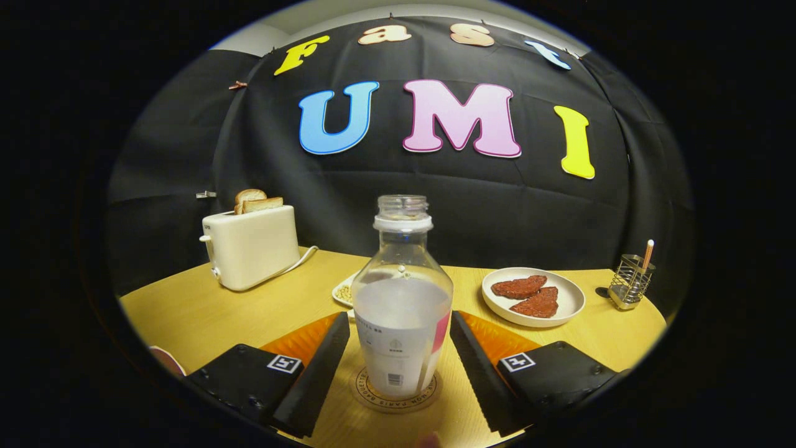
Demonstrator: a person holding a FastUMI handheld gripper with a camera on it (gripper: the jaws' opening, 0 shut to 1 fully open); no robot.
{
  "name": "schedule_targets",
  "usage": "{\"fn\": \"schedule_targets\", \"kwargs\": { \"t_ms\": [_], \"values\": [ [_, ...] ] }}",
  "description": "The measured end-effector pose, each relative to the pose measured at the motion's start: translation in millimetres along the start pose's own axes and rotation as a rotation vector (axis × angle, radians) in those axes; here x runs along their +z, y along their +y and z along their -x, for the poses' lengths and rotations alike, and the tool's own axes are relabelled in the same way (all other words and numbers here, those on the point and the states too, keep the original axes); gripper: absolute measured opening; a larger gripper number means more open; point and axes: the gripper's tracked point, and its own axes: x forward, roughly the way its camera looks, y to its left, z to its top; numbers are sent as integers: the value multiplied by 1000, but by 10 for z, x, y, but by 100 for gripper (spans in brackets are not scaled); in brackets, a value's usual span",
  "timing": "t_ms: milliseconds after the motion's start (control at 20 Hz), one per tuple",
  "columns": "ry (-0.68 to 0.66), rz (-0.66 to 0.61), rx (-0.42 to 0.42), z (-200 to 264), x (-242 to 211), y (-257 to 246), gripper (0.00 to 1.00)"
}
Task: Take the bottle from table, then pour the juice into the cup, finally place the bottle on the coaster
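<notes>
A clear uncapped bottle with a white label and pale juice inside stands upright on a round printed coaster on the wooden table. My gripper is open, one finger on each side of the bottle's lower half. Small gaps separate both fingers from the bottle, so neither presses on it. A small part of a pinkish rounded thing, perhaps the cup, shows by the left finger's base.
A white toaster with two slices of toast stands at the back left. Beyond the right finger lies a white plate with two dark red patties, and farther right a metal wire holder. Behind the bottle sits a small dish.
</notes>
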Motion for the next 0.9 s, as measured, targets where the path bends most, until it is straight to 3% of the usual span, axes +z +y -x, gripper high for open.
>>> {"fn": "schedule_targets", "kwargs": {
  "t_ms": [450, 900],
  "values": [
    [-22, 44, 18, 547, 179, -63, 99],
    [-120, 95, -53, 1413, 1148, -120, 97]
  ]
}}
